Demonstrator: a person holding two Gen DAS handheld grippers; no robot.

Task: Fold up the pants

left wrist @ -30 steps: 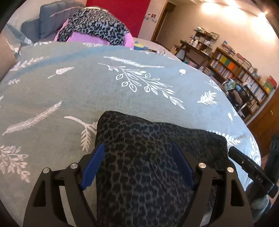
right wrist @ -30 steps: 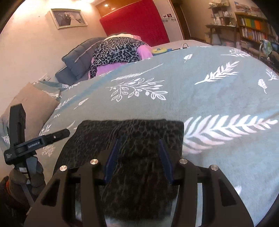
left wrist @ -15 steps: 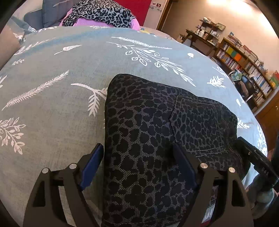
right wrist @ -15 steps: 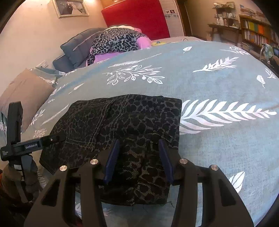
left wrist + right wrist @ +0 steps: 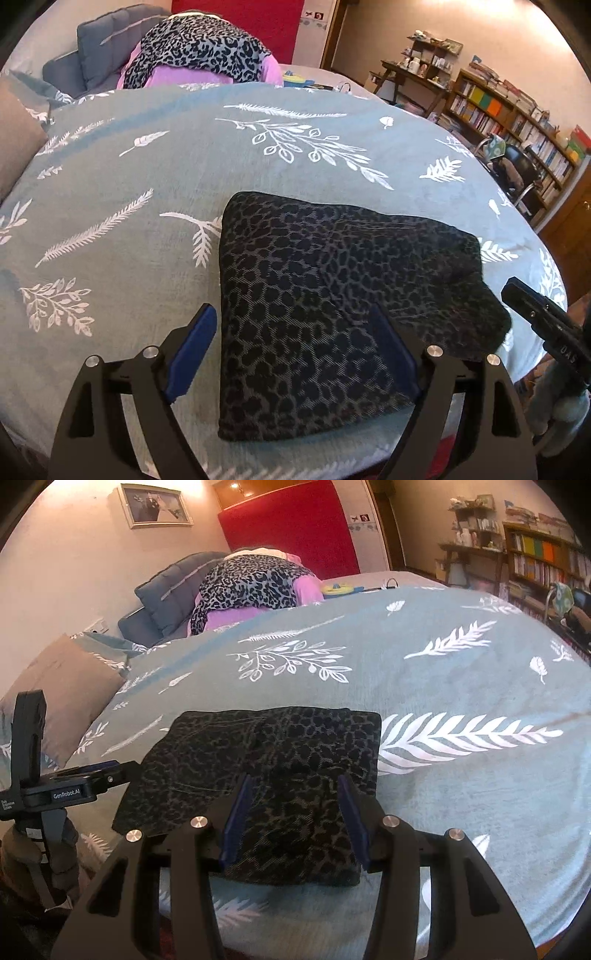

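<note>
Dark leopard-print pants (image 5: 332, 295) lie folded in a compact block on the teal leaf-print bedspread (image 5: 147, 177), near its front edge. They also show in the right wrist view (image 5: 280, 775). My left gripper (image 5: 291, 350) is open and empty, its blue pads either side of the pants' near left end. My right gripper (image 5: 293, 812) is open and empty above the pants' near right end. Each gripper shows in the other's view, the right one (image 5: 546, 332) and the left one (image 5: 70, 794).
A pile of leopard and pink clothes (image 5: 199, 55) lies at the far side of the bed, by grey cushions (image 5: 166, 598). A tan pillow (image 5: 55, 701) sits at the left. Bookshelves (image 5: 517, 122) and a desk chair (image 5: 513, 173) stand to the right.
Both grippers have pulled back toward the bed's front edge and risen. The pants lie still and look smaller and farther off than half a second ago.
</note>
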